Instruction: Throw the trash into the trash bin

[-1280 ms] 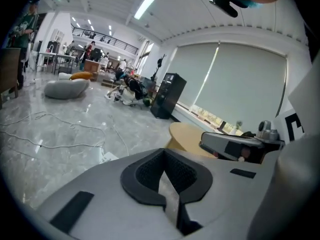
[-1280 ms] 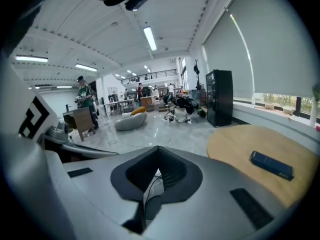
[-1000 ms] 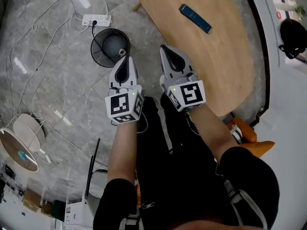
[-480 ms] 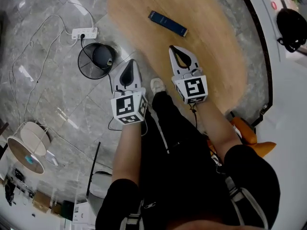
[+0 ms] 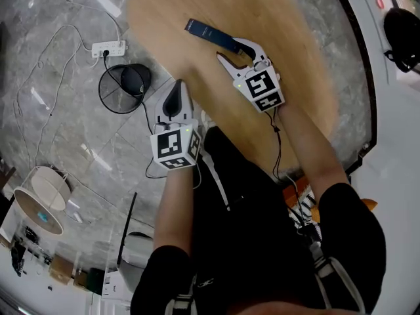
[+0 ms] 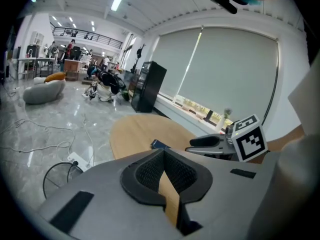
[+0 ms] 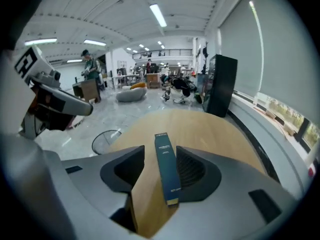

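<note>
The wire trash bin (image 5: pixel 107 97) stands on the floor left of the wooden surface (image 5: pixel 302 64); something dark inside it can't be identified. The left gripper (image 5: pixel 176 92) is clenched on nothing, near the surface's edge. The slim dark-blue box (image 5: pixel 209 34) lies flat on the surface. It looks light, stiff yet crushable and smooth-sided, so it is best pinched across its narrow width. The right gripper (image 5: pixel 235 50) has just been opening, and the box lies between its jaws unpressed. The head view hides the box's near end, and its print is unreadable.

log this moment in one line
left tongs: shut, empty | right tongs: just opened, box between them, ungripped | box: on table | bin: on floor
</note>
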The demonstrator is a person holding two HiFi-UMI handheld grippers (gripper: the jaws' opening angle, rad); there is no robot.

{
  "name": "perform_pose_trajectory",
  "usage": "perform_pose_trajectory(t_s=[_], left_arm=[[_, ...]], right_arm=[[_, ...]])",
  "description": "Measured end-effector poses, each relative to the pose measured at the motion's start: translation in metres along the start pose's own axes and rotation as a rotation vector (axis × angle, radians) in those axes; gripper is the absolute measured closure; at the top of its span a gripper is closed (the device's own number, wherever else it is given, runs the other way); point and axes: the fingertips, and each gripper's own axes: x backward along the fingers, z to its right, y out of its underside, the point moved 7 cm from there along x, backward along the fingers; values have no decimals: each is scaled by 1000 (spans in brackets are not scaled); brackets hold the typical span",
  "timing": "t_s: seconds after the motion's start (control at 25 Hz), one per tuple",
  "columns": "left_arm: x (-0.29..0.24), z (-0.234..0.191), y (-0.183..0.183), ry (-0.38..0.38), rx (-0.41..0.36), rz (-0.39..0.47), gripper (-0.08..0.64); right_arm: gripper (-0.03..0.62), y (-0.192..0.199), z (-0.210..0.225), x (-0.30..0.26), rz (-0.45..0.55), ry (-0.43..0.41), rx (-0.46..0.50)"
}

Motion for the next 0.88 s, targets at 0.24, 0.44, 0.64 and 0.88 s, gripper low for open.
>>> perform_pose_trajectory(t_s=[0.24,0.44,0.64,0.88], left_arm=[[-2,5,6,-14,18,-6,551],[-7,-1,12,-26,20,-16,551],[-8,-8,16,-36,29,-22,551],[-2,-9,12,-38,33,-13,551]], right_arm=[[388,16,23,-40,-190,-114,49],[371,27,25,-71,-319,-139,55],[383,30,18,-76,-340,-129,68],[388,-2,4,-42,-173,-78,-50]])
